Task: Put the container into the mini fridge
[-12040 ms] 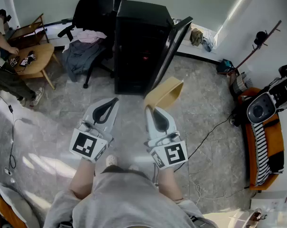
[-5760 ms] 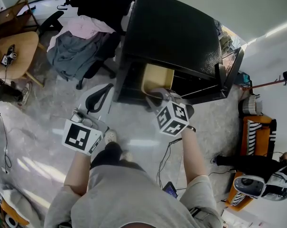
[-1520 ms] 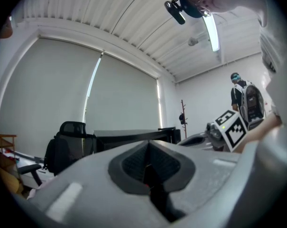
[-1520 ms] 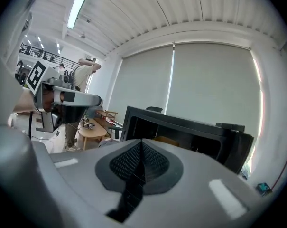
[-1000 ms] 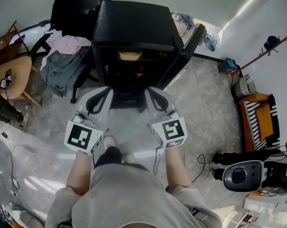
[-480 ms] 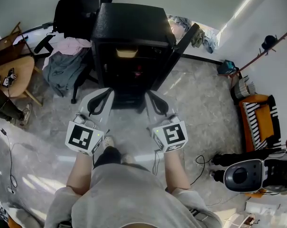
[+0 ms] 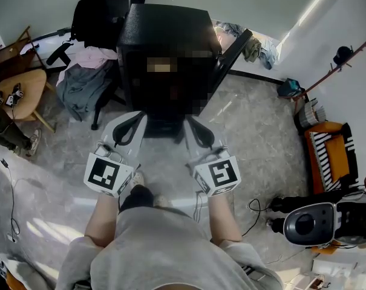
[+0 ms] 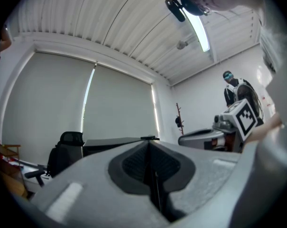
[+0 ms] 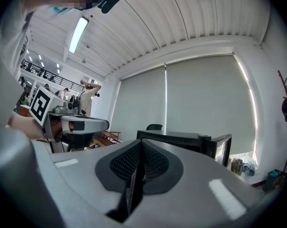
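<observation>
1. The left gripper [image 7: 136, 117] has its jaws pressed together with nothing between them, just before the mini fridge [image 7: 164, 29].
2. The right gripper [image 7: 192, 122] has its jaws closed too, and empty.
3. The fridge door [image 7: 233, 52] stands open. The tan container [image 7: 161, 67], blurred, sits high inside.
4. Each gripper's cube [image 7: 216, 175] shows a black-and-white square marker [image 7: 103, 174].

Bright, even light fills the head view. Pale glare patches lie on the floor [image 7: 43, 219] at lower left, and a white streak runs down the wall at upper right. The mini fridge [image 7: 164, 26] is a near-black mass, its inside unreadable. Both gripper views bend hard towards the rims (dark round vignette). A ceiling lamp [image 8: 199, 25] burns out white, and the nearest surfaces look perhaps slightly soft.
</observation>
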A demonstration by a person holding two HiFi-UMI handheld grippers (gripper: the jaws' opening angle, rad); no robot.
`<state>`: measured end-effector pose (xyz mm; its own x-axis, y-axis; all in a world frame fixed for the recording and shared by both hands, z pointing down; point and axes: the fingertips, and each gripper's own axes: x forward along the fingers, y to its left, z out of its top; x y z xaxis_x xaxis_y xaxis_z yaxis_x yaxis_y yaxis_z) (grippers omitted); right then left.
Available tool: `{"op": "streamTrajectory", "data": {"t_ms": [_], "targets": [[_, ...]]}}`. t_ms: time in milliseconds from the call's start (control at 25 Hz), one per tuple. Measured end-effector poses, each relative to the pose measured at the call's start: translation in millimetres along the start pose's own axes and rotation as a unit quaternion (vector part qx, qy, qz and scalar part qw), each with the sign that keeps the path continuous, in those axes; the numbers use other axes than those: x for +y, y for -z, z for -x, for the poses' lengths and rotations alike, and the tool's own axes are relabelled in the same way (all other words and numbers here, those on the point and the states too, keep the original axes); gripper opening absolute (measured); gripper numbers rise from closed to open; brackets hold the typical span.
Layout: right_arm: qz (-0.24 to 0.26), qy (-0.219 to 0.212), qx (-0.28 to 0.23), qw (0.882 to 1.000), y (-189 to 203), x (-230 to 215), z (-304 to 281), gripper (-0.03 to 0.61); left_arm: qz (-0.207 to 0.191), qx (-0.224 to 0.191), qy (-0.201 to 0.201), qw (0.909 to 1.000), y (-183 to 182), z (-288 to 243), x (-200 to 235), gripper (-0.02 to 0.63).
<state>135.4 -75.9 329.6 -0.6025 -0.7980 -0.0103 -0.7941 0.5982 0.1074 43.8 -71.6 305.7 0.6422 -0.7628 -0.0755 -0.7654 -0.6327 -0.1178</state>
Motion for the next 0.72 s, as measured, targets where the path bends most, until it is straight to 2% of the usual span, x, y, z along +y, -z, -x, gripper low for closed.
{"op": "streamTrajectory", "data": {"t_ms": [720], "targets": [[-0.010, -0.006, -0.014, 1.000, -8.5, 4.6, 0.6, 0.000, 0.001, -0.005, -0.011, 0.9999, -5.4, 4.4, 1.4, 0.000]]}}
